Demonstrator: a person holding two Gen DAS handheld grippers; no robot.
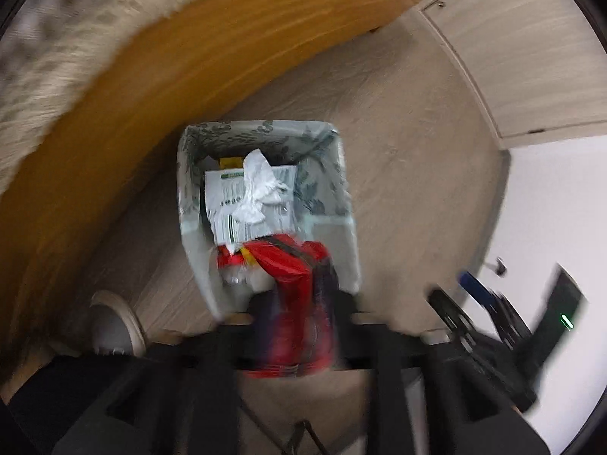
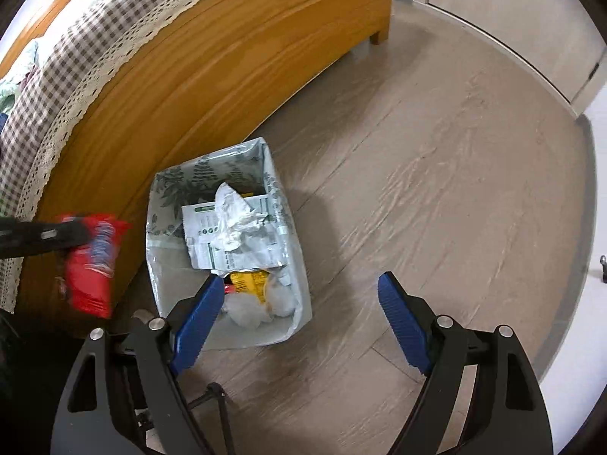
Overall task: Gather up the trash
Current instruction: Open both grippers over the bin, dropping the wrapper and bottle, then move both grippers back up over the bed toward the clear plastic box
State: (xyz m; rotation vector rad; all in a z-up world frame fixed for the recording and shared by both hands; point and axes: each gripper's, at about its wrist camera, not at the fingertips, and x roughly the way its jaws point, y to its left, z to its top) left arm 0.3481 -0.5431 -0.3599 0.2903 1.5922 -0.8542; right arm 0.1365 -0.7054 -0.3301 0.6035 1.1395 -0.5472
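A bin [image 2: 301, 265] with a leaf-print liner stands on the floor against the bed. It holds a printed paper [image 1: 227, 197], a crumpled white tissue [image 1: 261, 185] and a yellow wrapper [image 2: 250, 280]. My left gripper [image 1: 292, 309] hangs over the bin's near edge, its picture blurred. A red snack packet [image 1: 299, 303] sits loose between its spread fingers; I see no pad pressing on it. In the right wrist view the packet [image 2: 91, 265] shows left of the bin. My right gripper [image 2: 301, 278] stands open and empty over the bin's near right corner.
The bed's wooden side board [image 2: 189, 87], topped by a checked cover with a lace edge [image 2: 76, 76], runs along the left. Pale cabinet doors [image 2: 512, 19] close off the far right. Bare wood-look floor [image 2: 436, 189] lies right of the bin. A round beige object [image 1: 117, 326] sits near the bed.
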